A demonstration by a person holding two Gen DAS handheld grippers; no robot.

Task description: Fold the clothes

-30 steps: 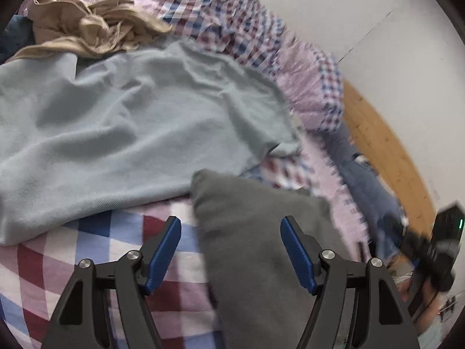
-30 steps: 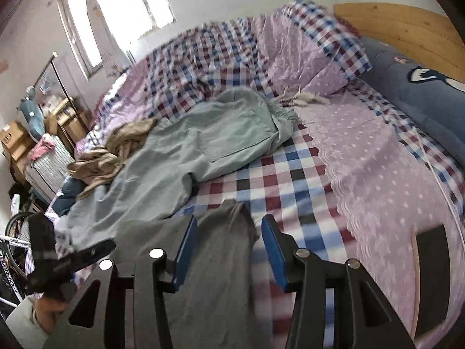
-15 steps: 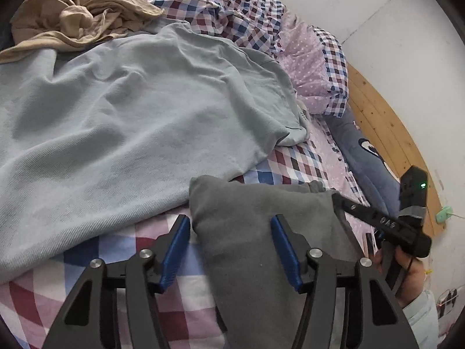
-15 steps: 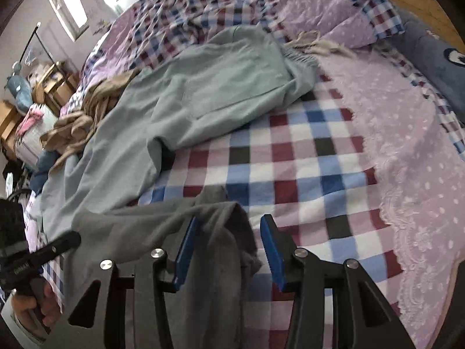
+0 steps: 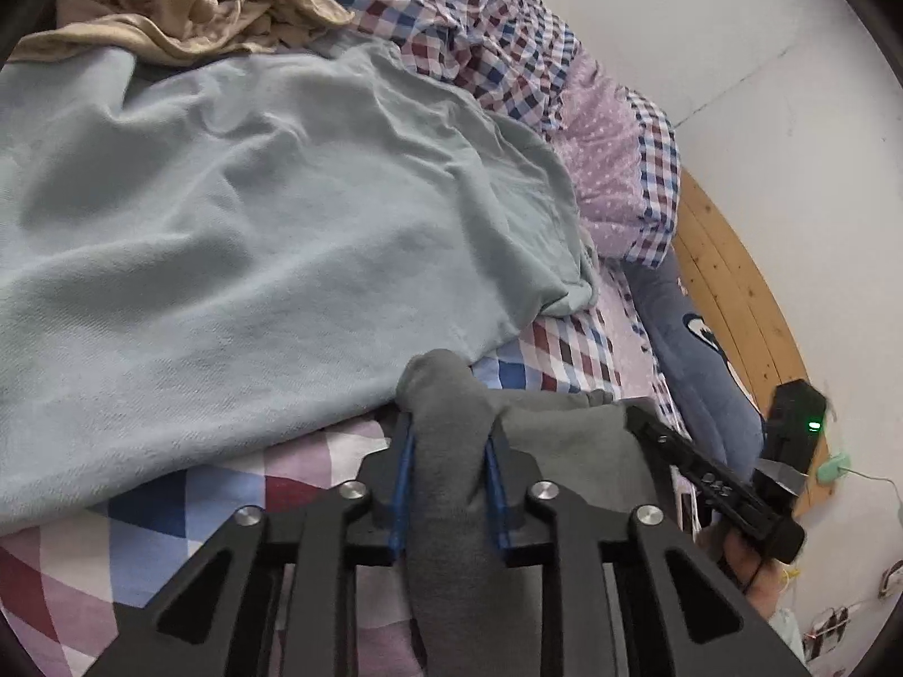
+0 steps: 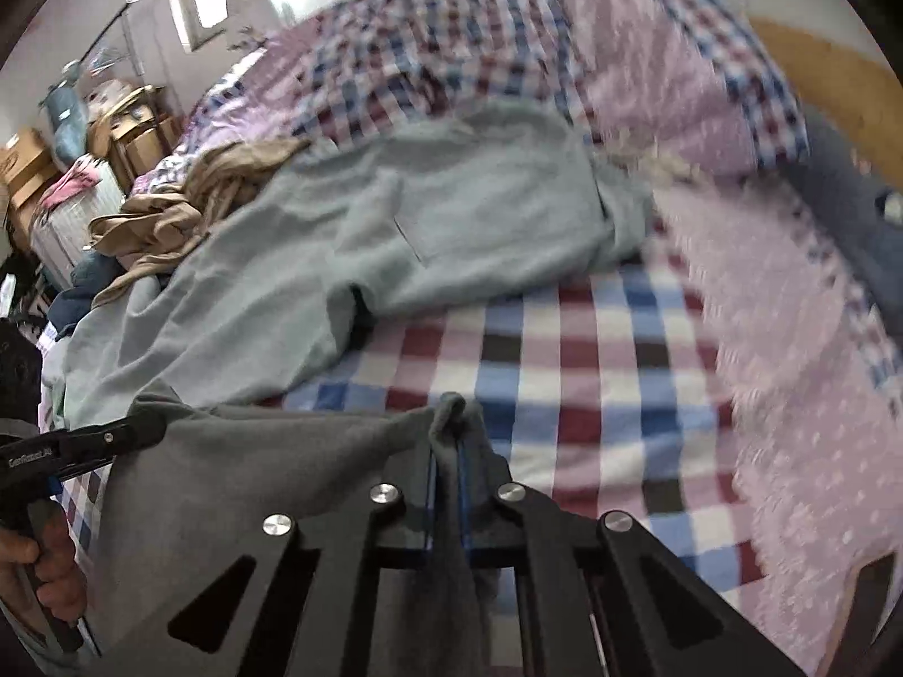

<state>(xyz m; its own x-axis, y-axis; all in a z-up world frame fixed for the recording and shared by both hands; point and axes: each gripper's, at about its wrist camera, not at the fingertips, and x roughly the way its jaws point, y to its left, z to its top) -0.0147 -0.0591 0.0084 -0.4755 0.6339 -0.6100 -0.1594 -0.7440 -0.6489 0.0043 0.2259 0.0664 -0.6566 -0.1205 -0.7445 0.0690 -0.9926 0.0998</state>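
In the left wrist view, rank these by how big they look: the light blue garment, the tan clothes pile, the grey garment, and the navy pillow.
1. Light blue garment, by far.
2. Grey garment, though its nearness to the camera inflates it.
3. Tan clothes pile and navy pillow look about alike; unranked.

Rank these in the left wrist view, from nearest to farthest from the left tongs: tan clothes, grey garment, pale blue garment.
1. Grey garment: pinched in the left tongs.
2. Pale blue garment: just beyond, spread across the middle of the bed.
3. Tan clothes: crumpled at the far upper left.
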